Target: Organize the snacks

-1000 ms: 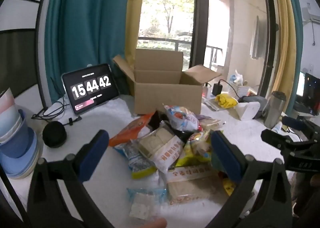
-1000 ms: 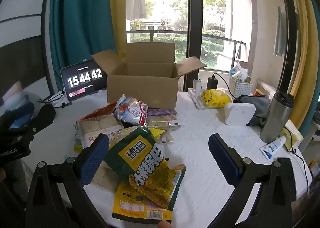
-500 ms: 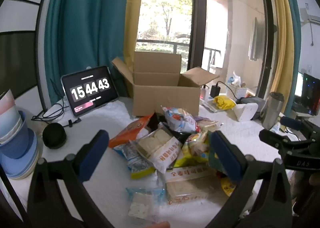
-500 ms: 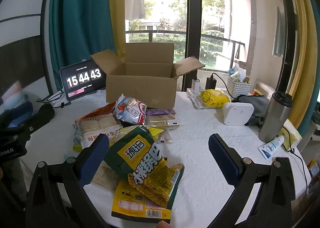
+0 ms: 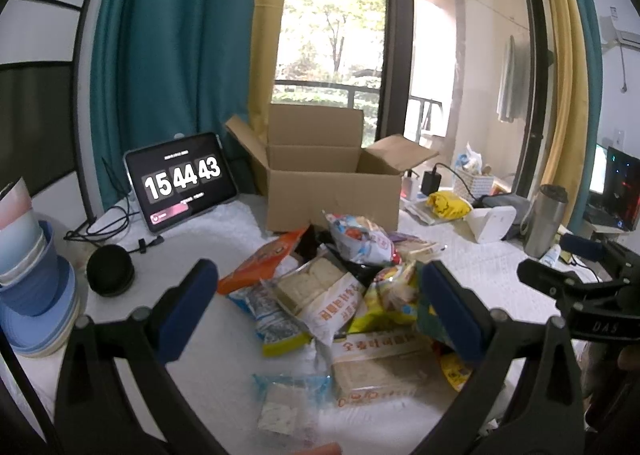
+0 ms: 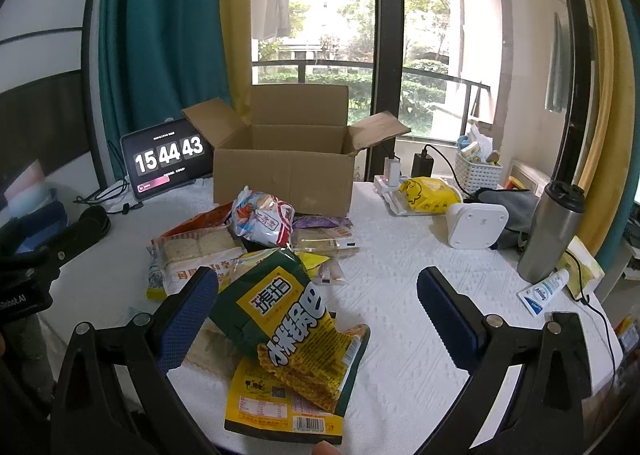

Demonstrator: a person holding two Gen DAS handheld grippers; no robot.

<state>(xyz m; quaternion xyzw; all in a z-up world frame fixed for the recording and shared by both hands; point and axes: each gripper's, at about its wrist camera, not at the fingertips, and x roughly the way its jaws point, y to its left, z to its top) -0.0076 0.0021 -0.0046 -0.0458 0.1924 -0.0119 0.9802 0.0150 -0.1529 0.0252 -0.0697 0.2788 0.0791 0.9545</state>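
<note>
A heap of snack packets lies on the white table before an open cardboard box. My left gripper is open above the heap, over a white packet of square biscuits and a flat cracker pack. My right gripper is open too, hovering over a green and yellow crisp bag. A red and white puffed bag sits on top of the heap near the box. Neither gripper holds anything.
A tablet clock and a black round speaker stand at the left, with stacked blue bowls at the far left. To the right are a white device, a steel flask, a tube and a yellow bag.
Both grippers stay open and nearly still; the views have drifted slightly lower. The clock has changed from 15:44:42 to 15:44:43.
</note>
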